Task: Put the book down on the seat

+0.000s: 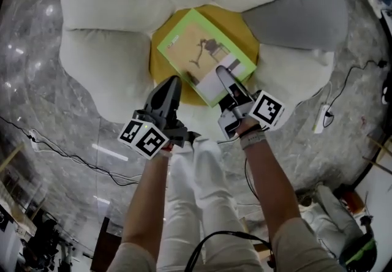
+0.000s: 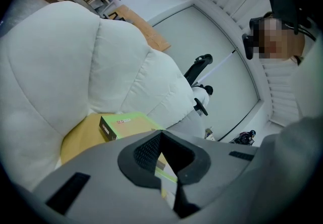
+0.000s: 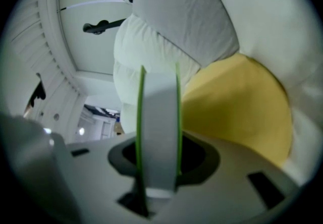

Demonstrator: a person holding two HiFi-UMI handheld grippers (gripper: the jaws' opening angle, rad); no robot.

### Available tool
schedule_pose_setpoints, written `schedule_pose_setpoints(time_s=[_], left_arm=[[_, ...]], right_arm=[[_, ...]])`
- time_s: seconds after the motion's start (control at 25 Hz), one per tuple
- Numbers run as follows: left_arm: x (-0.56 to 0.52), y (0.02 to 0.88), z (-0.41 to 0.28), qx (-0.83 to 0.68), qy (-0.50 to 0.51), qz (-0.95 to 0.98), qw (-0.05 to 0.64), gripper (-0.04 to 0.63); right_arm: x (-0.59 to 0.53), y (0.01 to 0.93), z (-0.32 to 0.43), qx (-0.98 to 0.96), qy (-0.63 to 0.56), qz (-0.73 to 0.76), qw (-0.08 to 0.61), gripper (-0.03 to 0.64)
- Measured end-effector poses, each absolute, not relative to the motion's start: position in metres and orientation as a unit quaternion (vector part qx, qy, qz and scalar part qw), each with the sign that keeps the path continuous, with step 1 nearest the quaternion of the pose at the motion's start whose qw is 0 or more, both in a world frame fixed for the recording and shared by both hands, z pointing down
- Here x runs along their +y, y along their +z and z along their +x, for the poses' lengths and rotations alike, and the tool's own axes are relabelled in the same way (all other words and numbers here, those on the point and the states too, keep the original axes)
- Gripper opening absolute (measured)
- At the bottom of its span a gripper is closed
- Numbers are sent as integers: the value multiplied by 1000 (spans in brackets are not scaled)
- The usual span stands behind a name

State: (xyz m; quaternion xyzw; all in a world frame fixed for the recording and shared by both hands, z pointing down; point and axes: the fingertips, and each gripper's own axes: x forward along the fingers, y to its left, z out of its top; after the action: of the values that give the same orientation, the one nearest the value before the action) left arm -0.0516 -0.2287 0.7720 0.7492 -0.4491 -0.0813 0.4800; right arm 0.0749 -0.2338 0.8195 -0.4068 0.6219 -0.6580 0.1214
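Note:
A green-covered book hangs just above the yellow middle of a flower-shaped seat. My right gripper is shut on the book's near edge. In the right gripper view the book stands edge-on between the jaws, with the yellow cushion close behind. My left gripper points at the book's near-left edge, its dark fingers together. In the left gripper view the book lies just past the left gripper, a sliver showing through the narrow slit. Whether the tips touch it I cannot tell.
White petal cushions ring the yellow middle, with one grey petal at the right. Cables and a power strip lie on the marble floor. The person's white-trousered legs stand before the seat. Another person stands at the left gripper view's right.

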Motion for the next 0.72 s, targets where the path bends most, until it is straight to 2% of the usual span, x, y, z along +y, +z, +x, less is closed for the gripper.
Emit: schedule_pose_setpoints(time_s=[0.52,0.72], left_arm=[[-203,778,-30,-440,-74,750,488,21],[-202,773,-31,-429,-73,756,488,21]], right_arm=[[-226,842,79,596,-681,-411,114,147],[-219,854,82,576,-694,-424,85,147]])
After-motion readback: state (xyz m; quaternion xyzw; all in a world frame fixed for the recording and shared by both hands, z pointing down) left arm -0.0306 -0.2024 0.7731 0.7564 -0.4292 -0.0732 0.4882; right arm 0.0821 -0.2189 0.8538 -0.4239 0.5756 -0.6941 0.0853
